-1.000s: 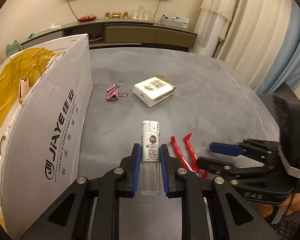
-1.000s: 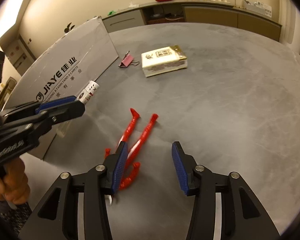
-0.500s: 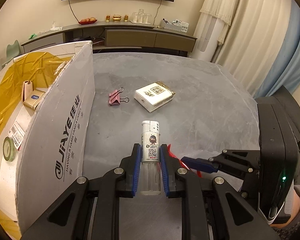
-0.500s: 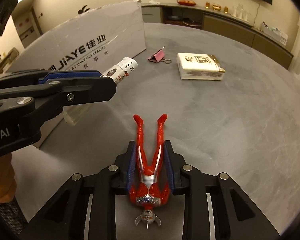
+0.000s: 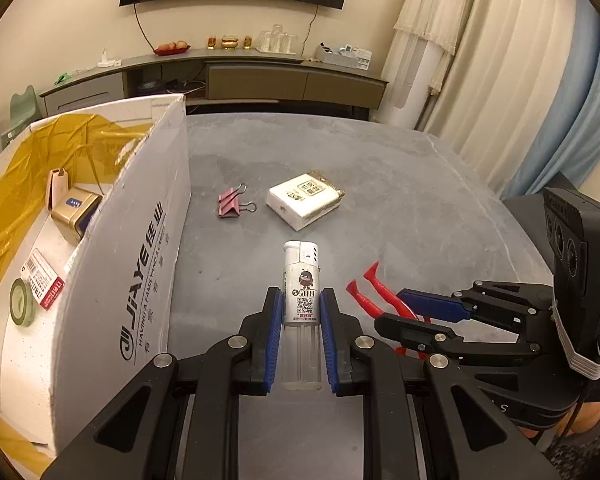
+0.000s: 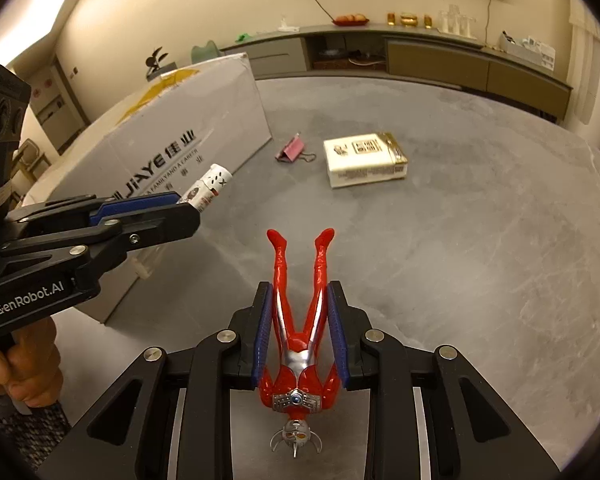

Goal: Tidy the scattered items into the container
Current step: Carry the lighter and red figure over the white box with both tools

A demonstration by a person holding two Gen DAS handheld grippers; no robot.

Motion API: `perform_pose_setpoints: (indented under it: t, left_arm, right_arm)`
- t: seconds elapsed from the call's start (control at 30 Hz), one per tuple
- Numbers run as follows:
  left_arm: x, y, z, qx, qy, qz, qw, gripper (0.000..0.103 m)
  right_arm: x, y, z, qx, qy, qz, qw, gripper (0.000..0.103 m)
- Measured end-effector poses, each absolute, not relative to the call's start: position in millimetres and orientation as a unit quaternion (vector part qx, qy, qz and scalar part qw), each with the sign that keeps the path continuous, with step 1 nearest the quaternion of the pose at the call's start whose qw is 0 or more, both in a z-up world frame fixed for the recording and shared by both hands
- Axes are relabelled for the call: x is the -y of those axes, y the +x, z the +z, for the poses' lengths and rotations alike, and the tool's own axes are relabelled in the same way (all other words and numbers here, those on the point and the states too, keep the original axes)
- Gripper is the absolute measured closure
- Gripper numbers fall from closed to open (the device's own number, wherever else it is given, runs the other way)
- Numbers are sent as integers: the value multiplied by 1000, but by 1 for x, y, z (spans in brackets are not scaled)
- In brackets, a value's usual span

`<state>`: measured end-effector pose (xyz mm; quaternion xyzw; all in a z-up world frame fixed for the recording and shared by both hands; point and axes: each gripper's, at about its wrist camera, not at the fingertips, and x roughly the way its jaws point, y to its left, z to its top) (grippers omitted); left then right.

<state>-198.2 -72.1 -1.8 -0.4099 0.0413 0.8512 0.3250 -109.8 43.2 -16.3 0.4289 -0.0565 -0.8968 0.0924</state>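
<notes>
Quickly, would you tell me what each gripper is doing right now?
Left gripper: shut on the lighter.
Right gripper: shut on the toy figure.

1. Matt grey bench (image 5: 400, 208), faintly mottled like stone.
2. White cardboard box (image 5: 140, 248), matt, lined with crinkled glossy yellow film (image 5: 16, 184).
3. Glossy red plastic figure (image 6: 300, 320) with silvery chest.
4. Lighter (image 5: 302, 280): paper-like printed label, clear plastic base.
5. Black matt plastic left claw (image 5: 300, 312) and right claw (image 6: 300, 316), blue ribbed pads, metal screws.
</notes>
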Motion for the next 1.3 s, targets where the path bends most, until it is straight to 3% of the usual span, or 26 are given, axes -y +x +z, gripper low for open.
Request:
perform_pose_setpoints:
  t: [0.67, 1.3]
  left_arm:
    - [100, -182, 34, -34, -378, 868, 320, 83]
    - [173, -174, 70, 9, -341, 888, 308, 83]
  right_arm:
    - [-18, -90, 36, 47, 361, -927, 90, 75]
    - [47, -71, 78, 71, 314, -942, 99, 75]
